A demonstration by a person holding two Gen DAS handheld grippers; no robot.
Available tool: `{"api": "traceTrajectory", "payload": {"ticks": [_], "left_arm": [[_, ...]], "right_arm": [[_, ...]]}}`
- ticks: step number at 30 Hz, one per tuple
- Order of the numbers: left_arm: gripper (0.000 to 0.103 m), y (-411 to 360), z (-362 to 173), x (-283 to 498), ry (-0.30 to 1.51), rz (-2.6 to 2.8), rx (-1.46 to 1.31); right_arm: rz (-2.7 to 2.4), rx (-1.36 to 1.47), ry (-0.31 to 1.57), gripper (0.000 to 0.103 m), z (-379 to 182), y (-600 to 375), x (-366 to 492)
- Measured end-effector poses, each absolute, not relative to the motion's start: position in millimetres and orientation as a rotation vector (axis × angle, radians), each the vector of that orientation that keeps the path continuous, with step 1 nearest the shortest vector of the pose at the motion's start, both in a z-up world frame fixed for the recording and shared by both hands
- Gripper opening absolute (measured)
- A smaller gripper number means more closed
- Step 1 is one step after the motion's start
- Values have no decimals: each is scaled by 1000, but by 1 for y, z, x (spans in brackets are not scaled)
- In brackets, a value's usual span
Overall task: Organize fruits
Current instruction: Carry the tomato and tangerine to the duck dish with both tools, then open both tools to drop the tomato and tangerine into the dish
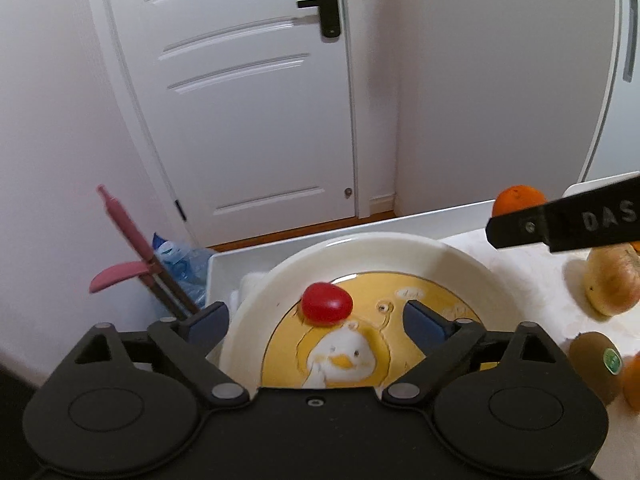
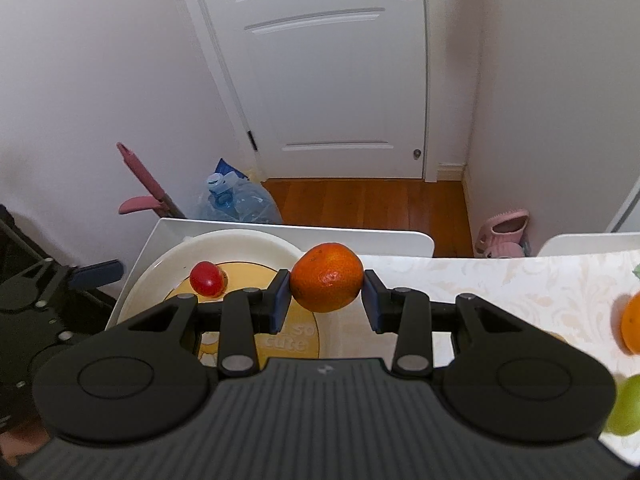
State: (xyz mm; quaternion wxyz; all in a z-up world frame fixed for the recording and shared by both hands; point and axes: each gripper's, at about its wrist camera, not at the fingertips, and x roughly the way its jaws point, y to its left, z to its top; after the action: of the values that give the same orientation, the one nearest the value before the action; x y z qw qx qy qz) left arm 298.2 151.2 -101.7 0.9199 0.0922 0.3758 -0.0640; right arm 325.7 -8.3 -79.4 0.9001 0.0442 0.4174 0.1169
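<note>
A white plate [image 1: 472, 268] with a yellow duck picture sits at the table's left end and holds a red cherry tomato [image 1: 327, 305]. My left gripper [image 1: 316, 316] is open above the plate, with the tomato lying between its fingers, apart from both. My right gripper [image 2: 326, 298] is shut on an orange mandarin [image 2: 327, 277] and holds it in the air by the plate's right rim [image 2: 256, 236]. The tomato [image 2: 206, 278] also shows in the right wrist view. The held mandarin [image 1: 518, 199] and a right finger [image 1: 560, 224] show at the right of the left wrist view.
On the patterned tablecloth to the right lie a brownish pear [image 1: 612, 284], a kiwi [image 1: 598, 364], another orange [image 2: 632, 328] and a green fruit [image 2: 626, 408]. The table's far edge [image 2: 360, 236] drops to a wooden floor with a water jug [image 2: 240, 200] and pink slippers [image 2: 504, 234].
</note>
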Motion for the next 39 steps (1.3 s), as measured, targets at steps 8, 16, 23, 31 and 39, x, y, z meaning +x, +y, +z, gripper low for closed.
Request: {"api": "traceTrajectory", "payload": {"ticks": [8,16,23,31,39], "left_arm": [[100,161,-96,277,806,-81,171],[100,171,-99,262,820,-49,149],[100,174,-100,260,812,-46,142],[100,174,-96,255,801,-55,143],[100,175,-82,249,770,-47,113]], "right_arm": [[347,62,893,53,-90,12,335],[420,20,922,53,-115,36,347],[427,-1,912,81,-120,45,345],[383,17,856,103,-100,34,327],[346,41,816,103,-70,23,302]]}}
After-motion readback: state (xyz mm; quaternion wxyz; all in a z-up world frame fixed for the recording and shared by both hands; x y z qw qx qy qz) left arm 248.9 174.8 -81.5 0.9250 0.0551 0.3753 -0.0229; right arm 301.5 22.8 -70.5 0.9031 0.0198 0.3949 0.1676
